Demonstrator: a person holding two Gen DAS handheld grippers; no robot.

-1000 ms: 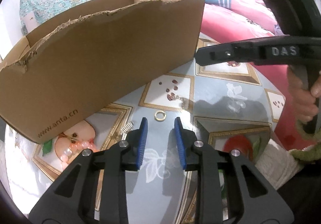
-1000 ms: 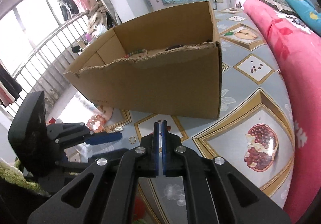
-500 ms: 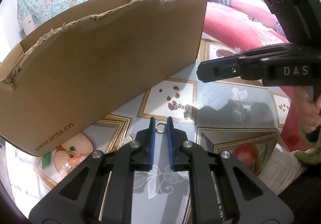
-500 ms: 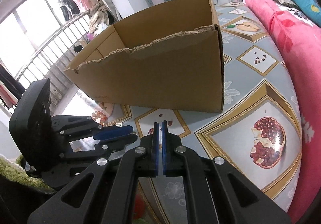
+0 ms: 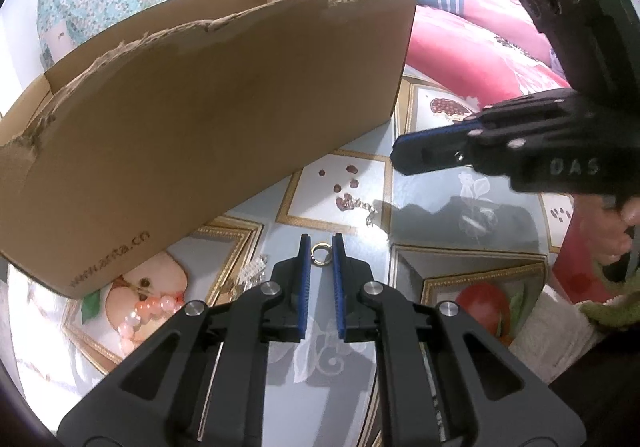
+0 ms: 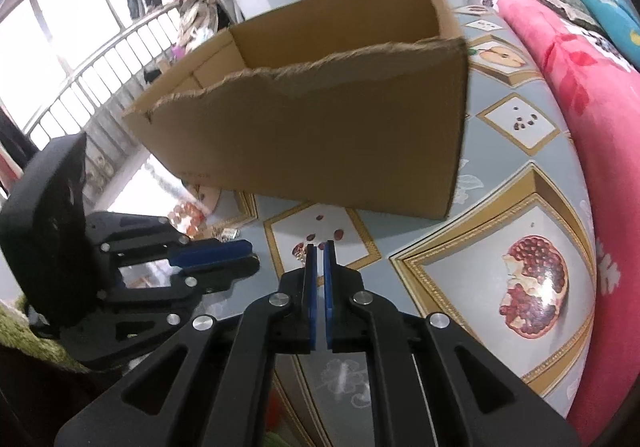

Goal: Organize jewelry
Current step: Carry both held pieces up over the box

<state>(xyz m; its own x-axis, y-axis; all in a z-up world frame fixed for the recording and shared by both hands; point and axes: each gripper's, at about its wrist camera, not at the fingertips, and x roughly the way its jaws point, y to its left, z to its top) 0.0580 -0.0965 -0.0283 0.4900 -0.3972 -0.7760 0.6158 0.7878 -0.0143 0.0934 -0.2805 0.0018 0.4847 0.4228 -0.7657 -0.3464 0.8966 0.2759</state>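
A small gold ring (image 5: 321,254) lies on the patterned tablecloth, and my left gripper (image 5: 321,247) is shut on it, a blue pad touching each side. A thin chain (image 5: 362,205) lies just beyond, on the white square. A pink bead bracelet (image 5: 150,307) and a small silvery piece (image 5: 253,271) rest to the left, by the torn cardboard box (image 5: 200,107). My right gripper (image 6: 320,247) hovers shut and empty above the cloth in front of the box (image 6: 320,135). In the right wrist view the left gripper (image 6: 216,251) sits low at the left.
A pink floral quilt (image 6: 592,95) runs along the table's right edge. The right gripper's body (image 5: 540,151) and the hand holding it hang over the cloth right of the ring. A balcony railing (image 6: 100,63) and hanging clothes stand behind the box.
My left gripper slid forward until the ring sat between its pads, and the jaws closed in on it. The right gripper stayed shut and dipped slightly toward the table.
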